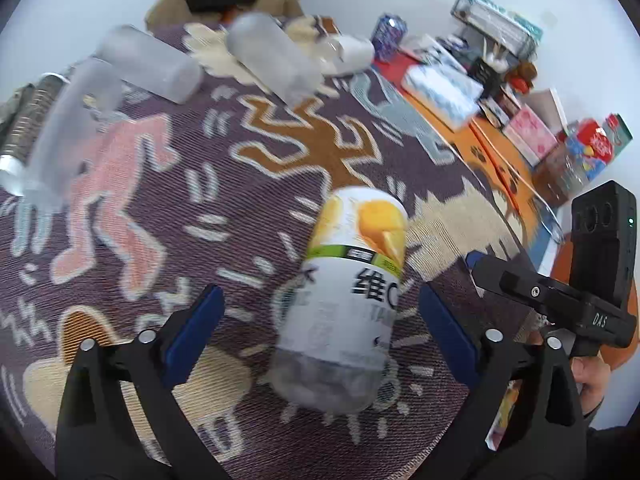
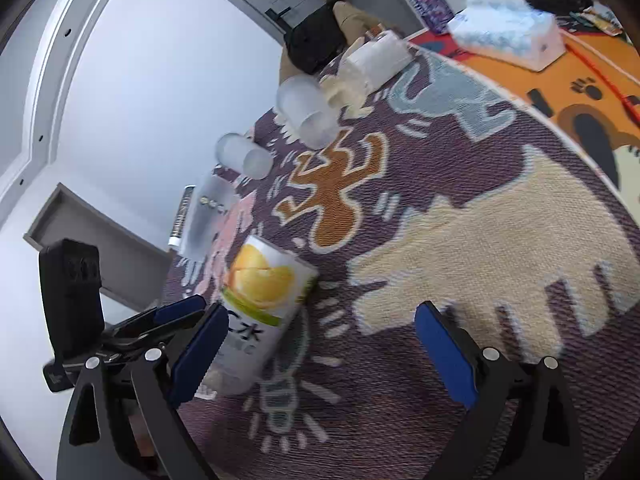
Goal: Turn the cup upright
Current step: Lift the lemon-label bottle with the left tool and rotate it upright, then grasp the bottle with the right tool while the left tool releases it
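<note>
A cup with a white label and an orange-fruit picture (image 1: pixel 352 296) lies on its side on the patterned purple rug (image 1: pixel 248 184). My left gripper (image 1: pixel 320 336) is open, its blue pads on either side of the cup, not touching it. The right gripper shows at the right in the left wrist view (image 1: pixel 472 264). In the right wrist view the cup (image 2: pixel 260 312) lies at the lower left, just beside my left blue pad. My right gripper (image 2: pixel 320 352) is open and empty over the rug. The left gripper's fingertips (image 2: pixel 180 312) show at the left.
Three frosted cups (image 1: pixel 276 56) (image 1: pixel 148 64) (image 1: pixel 68 128) lie on their sides at the rug's far side, with a white container (image 1: pixel 352 54) and a metallic bottle (image 1: pixel 28 124). Tissue packs (image 1: pixel 440 88), boxes and a purple can (image 1: pixel 388 34) stand on an orange mat (image 1: pixel 500 148) at the right.
</note>
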A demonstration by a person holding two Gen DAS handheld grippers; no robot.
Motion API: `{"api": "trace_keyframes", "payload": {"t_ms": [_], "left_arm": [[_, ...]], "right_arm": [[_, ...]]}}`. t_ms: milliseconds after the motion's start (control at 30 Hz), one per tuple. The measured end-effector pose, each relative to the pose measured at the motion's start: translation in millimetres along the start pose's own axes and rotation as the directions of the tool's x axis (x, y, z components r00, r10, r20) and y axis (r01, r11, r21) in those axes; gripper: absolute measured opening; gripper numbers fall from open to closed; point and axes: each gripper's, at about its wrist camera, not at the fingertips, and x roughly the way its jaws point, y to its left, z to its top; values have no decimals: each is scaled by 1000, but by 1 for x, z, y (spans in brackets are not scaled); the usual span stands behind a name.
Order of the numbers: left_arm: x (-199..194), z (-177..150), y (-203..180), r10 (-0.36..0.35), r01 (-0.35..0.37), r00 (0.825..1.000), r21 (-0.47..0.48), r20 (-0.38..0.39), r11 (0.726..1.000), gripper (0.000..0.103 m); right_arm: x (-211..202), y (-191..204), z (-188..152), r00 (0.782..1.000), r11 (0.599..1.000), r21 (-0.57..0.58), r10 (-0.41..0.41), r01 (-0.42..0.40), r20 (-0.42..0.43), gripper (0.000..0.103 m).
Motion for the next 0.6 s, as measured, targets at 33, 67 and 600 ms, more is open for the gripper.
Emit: {"api": "trace_keyframes", "payload": {"t_ms": [33,67,600], "left_arm": [[-4,-1,2,3,-3,1000,-5,12,1000,97],[-8,-1,3,4,-4,1000,-11,22,1000,97],[-69,-31,51,117,-83,974,-175,196,981,97]], "right_arm": [[2,2,1,1000,1000,1,13,-13,-8,93],[5,5,3,999,1000,1,30,-30,-16,93],[56,15,19,981,976,169,157,-136,-117,91]]}}
